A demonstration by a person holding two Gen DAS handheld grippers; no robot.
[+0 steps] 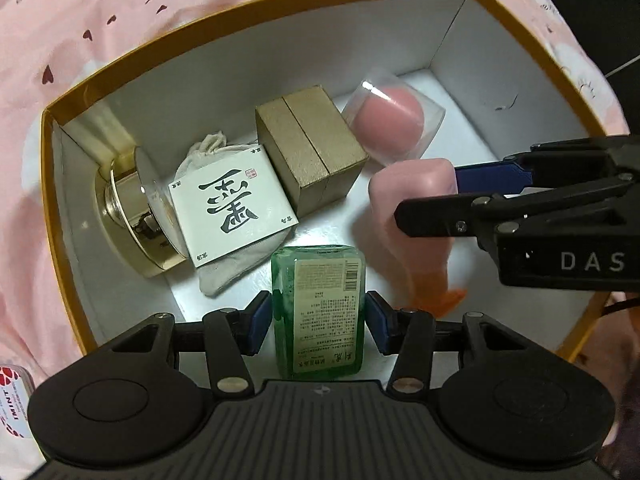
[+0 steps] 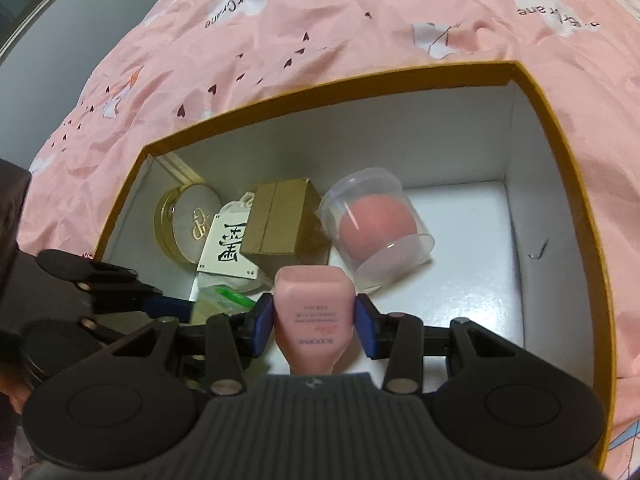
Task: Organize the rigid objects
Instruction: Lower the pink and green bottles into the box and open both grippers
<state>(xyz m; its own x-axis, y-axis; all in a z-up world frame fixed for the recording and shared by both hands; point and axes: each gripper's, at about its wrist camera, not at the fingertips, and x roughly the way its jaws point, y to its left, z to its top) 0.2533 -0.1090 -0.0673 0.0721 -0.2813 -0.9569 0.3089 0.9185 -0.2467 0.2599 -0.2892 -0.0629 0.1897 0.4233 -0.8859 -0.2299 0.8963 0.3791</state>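
A white box with a gold rim point(image 1: 240, 12) point(image 2: 320, 80) lies on a pink bedsheet. Inside are a gold round compact point(image 1: 132, 216) point(image 2: 188, 220), a cloth pouch with a white card point(image 1: 232, 208) point(image 2: 228, 252), a gold cardboard box point(image 1: 312, 148) point(image 2: 280, 220) and a pink sponge in a clear case point(image 1: 392, 120) point(image 2: 376, 228). My left gripper point(image 1: 318, 316) is shut on a green bottle point(image 1: 320, 304), also seen in the right wrist view point(image 2: 220, 300), held inside the box. My right gripper point(image 2: 314, 320) point(image 1: 430, 196) is shut on a pink tube point(image 2: 314, 312) point(image 1: 412, 216) over the box's floor.
The pink bedsheet point(image 2: 320, 20) with hearts and clouds surrounds the box. A small tin marked IMINT point(image 1: 12, 396) lies on the sheet at the left wrist view's lower left. A dark floor point(image 1: 600, 8) shows beyond the bed.
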